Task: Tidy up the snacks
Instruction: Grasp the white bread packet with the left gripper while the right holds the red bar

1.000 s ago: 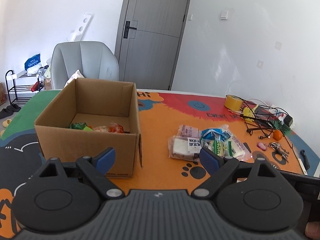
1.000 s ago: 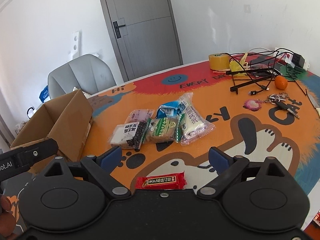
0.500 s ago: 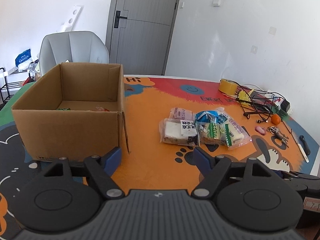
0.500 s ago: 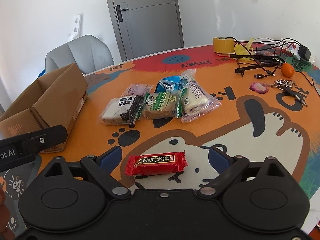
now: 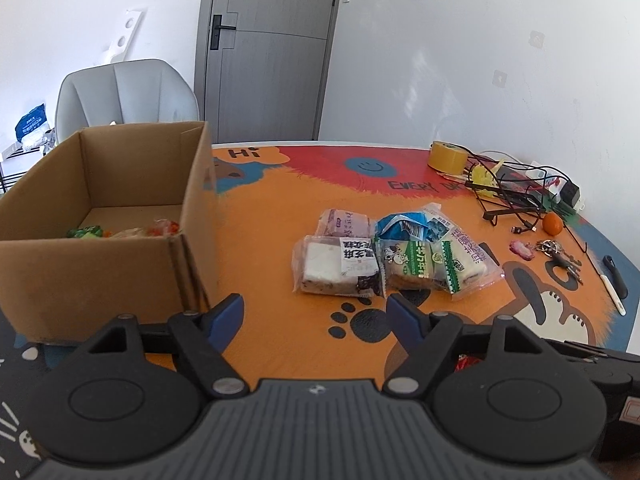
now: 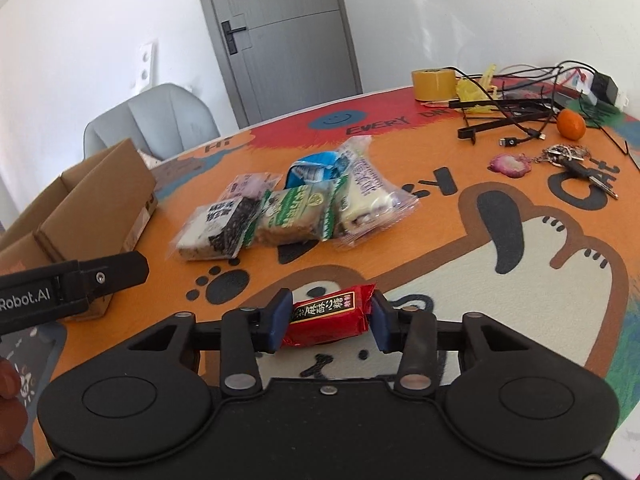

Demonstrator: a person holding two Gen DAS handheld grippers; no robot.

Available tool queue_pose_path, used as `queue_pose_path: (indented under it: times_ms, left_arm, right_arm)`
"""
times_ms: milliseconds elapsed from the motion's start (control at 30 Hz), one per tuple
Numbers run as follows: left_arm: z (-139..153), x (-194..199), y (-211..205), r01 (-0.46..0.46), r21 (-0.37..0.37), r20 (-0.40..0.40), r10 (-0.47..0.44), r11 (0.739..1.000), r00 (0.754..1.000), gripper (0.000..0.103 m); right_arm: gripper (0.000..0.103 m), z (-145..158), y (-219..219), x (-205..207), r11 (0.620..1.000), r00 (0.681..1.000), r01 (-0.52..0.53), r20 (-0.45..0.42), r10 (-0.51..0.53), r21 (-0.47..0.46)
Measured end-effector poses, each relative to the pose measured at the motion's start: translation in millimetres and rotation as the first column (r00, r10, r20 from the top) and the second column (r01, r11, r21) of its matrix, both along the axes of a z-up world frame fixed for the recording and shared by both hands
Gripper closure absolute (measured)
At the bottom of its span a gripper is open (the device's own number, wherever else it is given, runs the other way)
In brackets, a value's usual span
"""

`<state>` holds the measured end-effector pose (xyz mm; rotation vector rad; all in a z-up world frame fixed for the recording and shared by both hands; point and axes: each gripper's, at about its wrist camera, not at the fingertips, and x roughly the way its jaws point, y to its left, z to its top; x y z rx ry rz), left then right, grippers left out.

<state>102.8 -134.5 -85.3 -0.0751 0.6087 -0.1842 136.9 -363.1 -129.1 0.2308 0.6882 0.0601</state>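
The step in hand is the pick-up of a single snack. The right tool (image 6: 328, 318) has its two blue pads (image 6: 279, 320) closed against the short ends of the red candy packet (image 6: 326, 314), which sits low over the white part of the printed mat on the bench (image 6: 500, 308); whether the packet has left the surface cannot be told. The left tool (image 5: 315, 312) is spread wide and holds nothing, hovering just right of the cardboard box (image 5: 100, 264). The box stands open at the left side of the bench, with a green packet and an orange-wrapped one showing on its floor. A cluster of bagged snacks (image 5: 392, 260) lies mid-bench, well apart from the box, so the task appears to be at an early-to-middle stage. The next move likely calls for lifting the red packet high enough to pass over the near wall of the box, carrying it leftward, and releasing it inside. The grip is on the soft wrapper ends, so the packet may sag or slip; firm pad pressure looks advisable. The tape roll (image 6: 434, 84), cables and orange (image 6: 571, 123) at the far right are not part of the job.
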Motion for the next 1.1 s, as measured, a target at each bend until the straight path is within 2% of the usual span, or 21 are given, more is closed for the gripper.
queue_pose_path:
  times_ms: [400, 533, 800, 1100]
  left_arm:
    - [-3.0, 24.7, -24.9, 0.019, 0.018, 0.016, -0.019, 1.0, 1.0, 0.025]
    - [-5.6, 37.0, -30.7, 0.011, 0.023, 0.024, -0.011, 1.0, 1.0, 0.021]
    - [-19.2, 64.8, -36.9, -0.008, 0.03, -0.022, 0.009, 1.0, 1.0, 0.02]
    - [-34.3, 81.2, -36.0, -0.039, 0.039, -0.041, 0.04, 0.998, 0.998, 0.02]
  right_arm:
    - [0.063, 0.2, -39.5, 11.8, 0.992, 0.996, 0.091, 0.004, -0.092, 0.085]
    - [0.063, 0.9, -48.7, 14.3, 0.989, 0.992, 0.12, 0.014, -0.122, 0.082]
    - [0.063, -1.9, -63.5, 20.7, 0.981, 0.983, 0.181, 0.021, -0.183, 0.07]
    - [0.062, -7.6, -63.9, 23.3, 0.982, 0.983, 0.177, 0.04, -0.18, 0.069]
